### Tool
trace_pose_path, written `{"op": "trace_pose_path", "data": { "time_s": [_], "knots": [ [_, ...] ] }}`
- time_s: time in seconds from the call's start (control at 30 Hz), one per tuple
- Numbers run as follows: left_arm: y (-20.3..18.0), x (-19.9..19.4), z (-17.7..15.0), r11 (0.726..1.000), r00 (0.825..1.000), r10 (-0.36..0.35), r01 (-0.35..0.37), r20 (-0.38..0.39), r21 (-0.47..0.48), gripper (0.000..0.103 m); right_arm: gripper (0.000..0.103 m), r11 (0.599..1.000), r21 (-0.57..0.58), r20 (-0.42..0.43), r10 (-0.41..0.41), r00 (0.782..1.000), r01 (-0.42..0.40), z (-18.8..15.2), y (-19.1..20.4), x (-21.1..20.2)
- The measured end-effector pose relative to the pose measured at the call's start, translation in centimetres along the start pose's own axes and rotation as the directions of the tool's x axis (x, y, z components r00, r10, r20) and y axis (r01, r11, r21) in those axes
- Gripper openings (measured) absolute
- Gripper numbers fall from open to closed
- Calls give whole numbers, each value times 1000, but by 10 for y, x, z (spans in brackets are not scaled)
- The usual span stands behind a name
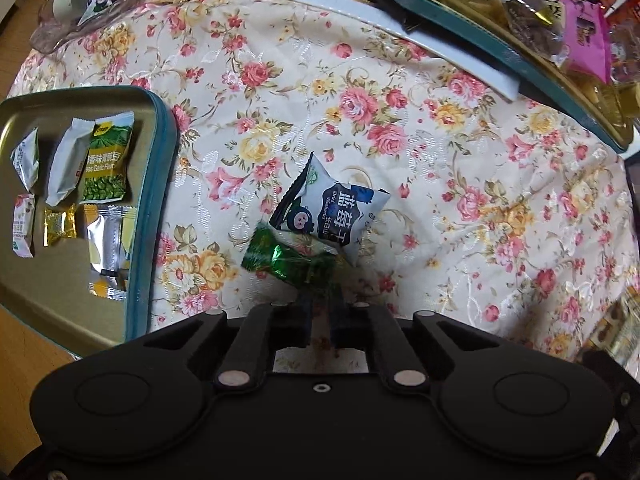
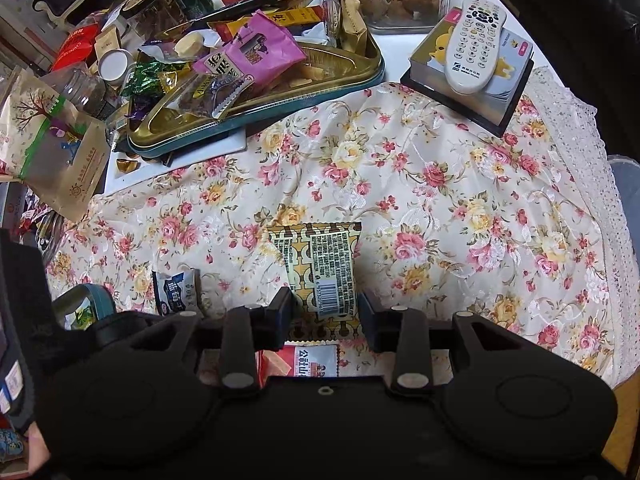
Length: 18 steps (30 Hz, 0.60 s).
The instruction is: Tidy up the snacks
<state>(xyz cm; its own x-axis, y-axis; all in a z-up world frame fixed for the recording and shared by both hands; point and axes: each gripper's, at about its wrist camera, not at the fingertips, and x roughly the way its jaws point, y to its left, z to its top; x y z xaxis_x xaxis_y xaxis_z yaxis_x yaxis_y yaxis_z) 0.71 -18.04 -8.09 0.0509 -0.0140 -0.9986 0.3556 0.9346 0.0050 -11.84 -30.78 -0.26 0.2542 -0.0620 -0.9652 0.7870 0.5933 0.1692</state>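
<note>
Snacks are seen scattered over a table covered with a cream floral cloth [image 1: 400, 92]. In the left wrist view, the left hand-held gripper [image 1: 320, 300] is drawn nearly closed, its dark fingers pinched on the twisted end of a green foil-wrapped candy [image 1: 288, 258], which is held just above the cloth. Touching that candy, a white and dark blue dried-blueberry packet [image 1: 334, 210] is seen lying on the cloth. To the left, a shallow gold metal tray with a teal rim [image 1: 154, 208] is shown holding sorted items: a green pea packet [image 1: 106, 164], two white pouches, a small gold-wrapped sweet [image 1: 59, 224], a silver and yellow sachet [image 1: 108, 252] and a small white packet at the far left. At the upper right, a second teal-rimmed gold tray [image 1: 460, 28] heaped with mixed wrappers is seen resting on a white board. In the right wrist view, the right hand-held gripper [image 2: 325, 312] is set at a moderate width, with a yellow and brown patterned snack packet [image 2: 320, 264], barcode side up, lying between its fingers; whether the pads press on it cannot be told. A red and white packet [image 2: 300, 362] is partly hidden beneath the gripper body. Farther back, a white remote control [image 2: 474, 42] is seen lying on a small boxed item.
</note>
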Motion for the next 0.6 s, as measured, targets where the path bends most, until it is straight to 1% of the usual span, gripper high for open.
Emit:
{"op": "trace_pose_path", "data": {
  "time_s": [0.1,0.2,0.37,0.6],
  "knots": [
    [-1,-10,-1,1000,1000,-6,5,15,30,11,38,1000,-2,-3,-2,1000,2,1,4,2],
    [10,-19,2,998,999,6,-8,33,58,11,38,1000,-7,-5,-6,1000,5,1,11,4],
    [33,-40,5,997,997,-19,14,81,73,11,38,1000,-29,-14,-9,1000,8,1,30,10],
    [69,-56,22,1000,992,-13,9,126,28,11,38,995,-99,-32,-1,999,-2,-4,75,21]
  ]
}}
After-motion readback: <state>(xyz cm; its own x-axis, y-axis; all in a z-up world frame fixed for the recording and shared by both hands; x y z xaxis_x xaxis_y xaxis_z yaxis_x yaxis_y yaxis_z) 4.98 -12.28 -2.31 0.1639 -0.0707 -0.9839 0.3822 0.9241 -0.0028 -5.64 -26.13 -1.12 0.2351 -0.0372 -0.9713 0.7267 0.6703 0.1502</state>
